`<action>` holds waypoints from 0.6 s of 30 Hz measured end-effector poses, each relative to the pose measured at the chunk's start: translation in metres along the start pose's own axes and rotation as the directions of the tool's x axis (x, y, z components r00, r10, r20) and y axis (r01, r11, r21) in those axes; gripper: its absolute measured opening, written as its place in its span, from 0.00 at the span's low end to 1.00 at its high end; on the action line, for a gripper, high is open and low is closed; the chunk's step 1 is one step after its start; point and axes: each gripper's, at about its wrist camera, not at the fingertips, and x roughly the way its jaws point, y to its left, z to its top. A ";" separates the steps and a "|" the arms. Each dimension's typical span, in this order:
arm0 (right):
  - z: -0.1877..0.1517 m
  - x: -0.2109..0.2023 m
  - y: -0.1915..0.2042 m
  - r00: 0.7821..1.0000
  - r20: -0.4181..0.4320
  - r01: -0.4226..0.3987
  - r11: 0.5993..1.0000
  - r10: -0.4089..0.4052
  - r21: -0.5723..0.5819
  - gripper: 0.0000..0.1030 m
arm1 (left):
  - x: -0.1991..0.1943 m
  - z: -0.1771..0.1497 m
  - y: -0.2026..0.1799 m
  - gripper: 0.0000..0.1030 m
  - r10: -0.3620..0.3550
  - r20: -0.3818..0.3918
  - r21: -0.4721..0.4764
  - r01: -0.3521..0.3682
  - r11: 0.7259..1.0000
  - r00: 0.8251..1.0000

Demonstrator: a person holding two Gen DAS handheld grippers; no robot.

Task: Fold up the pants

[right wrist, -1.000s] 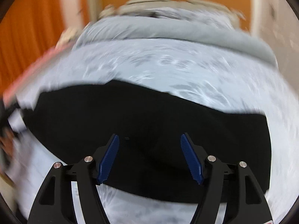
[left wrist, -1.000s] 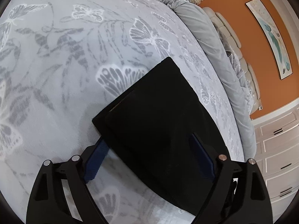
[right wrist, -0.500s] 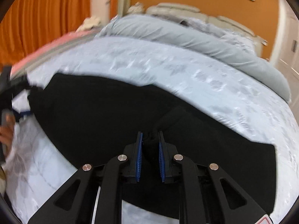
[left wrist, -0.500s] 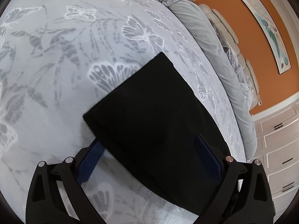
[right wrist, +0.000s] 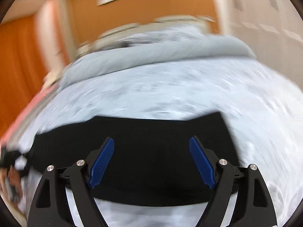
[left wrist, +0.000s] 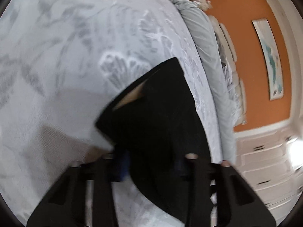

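The black pants (left wrist: pixel 157 117) lie folded on the grey butterfly-print bed cover (left wrist: pixel 62 60). In the left wrist view the near end of the pants is raised and a tan inner patch shows at its edge. My left gripper (left wrist: pixel 151 164) has the cloth between its fingers, which stand partly closed; motion blur hides whether they pinch it. In the right wrist view the pants (right wrist: pixel 155 151) stretch as a wide black band. My right gripper (right wrist: pixel 152 147) is open above it, with its blue pads wide apart and nothing in them.
A rolled grey duvet (left wrist: pixel 206 60) runs along the far side of the bed, also in the right wrist view (right wrist: pixel 155 54). Orange walls with a picture (left wrist: pixel 269 56), white drawers (left wrist: pixel 265 160) and orange curtains (right wrist: pixel 17 56) surround the bed.
My right gripper was shut on a pinch of the pants half a second ago and is now open and drawn back. My left gripper's fingers have closed in and the near pants edge has lifted.
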 end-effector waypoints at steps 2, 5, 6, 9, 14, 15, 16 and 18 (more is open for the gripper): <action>0.004 0.012 -0.028 0.999 -0.043 0.032 0.995 -0.028 0.092 0.77 | 0.002 0.001 0.006 0.18 -0.040 -0.003 -0.051 0.040 0.998 0.999; 0.008 0.021 -0.054 0.998 -0.058 0.028 0.981 -0.017 0.194 0.77 | -0.002 -0.003 -0.011 0.16 -0.023 0.033 -0.004 0.023 1.000 0.999; 0.010 0.020 -0.059 0.998 -0.051 0.034 0.978 -0.024 0.206 0.77 | -0.006 -0.007 -0.024 0.16 -0.014 0.053 0.035 0.012 0.999 0.999; 0.018 0.021 -0.065 0.999 -0.028 0.032 0.977 -0.027 0.213 0.77 | -0.022 -0.022 -0.077 0.15 -0.010 0.120 0.191 -0.013 0.981 0.993; 0.026 0.014 -0.078 0.999 -0.037 0.019 0.970 -0.010 0.243 0.77 | -0.025 -0.074 -0.201 0.15 -0.059 0.136 0.443 -0.008 0.896 0.989; 0.028 0.015 -0.084 0.998 -0.057 0.020 0.964 -0.005 0.264 0.77 | -0.022 -0.084 -0.221 0.15 -0.071 0.124 0.479 0.003 0.878 0.990; 0.027 0.015 -0.088 0.998 -0.070 0.021 0.959 -0.001 0.284 0.77 | -0.017 -0.097 -0.241 0.15 -0.080 0.105 0.517 0.014 0.856 0.991; 0.025 0.016 -0.102 0.994 -0.102 0.011 0.937 0.027 0.350 0.77 | -0.006 -0.132 -0.284 0.15 -0.093 0.057 0.597 0.041 0.801 0.994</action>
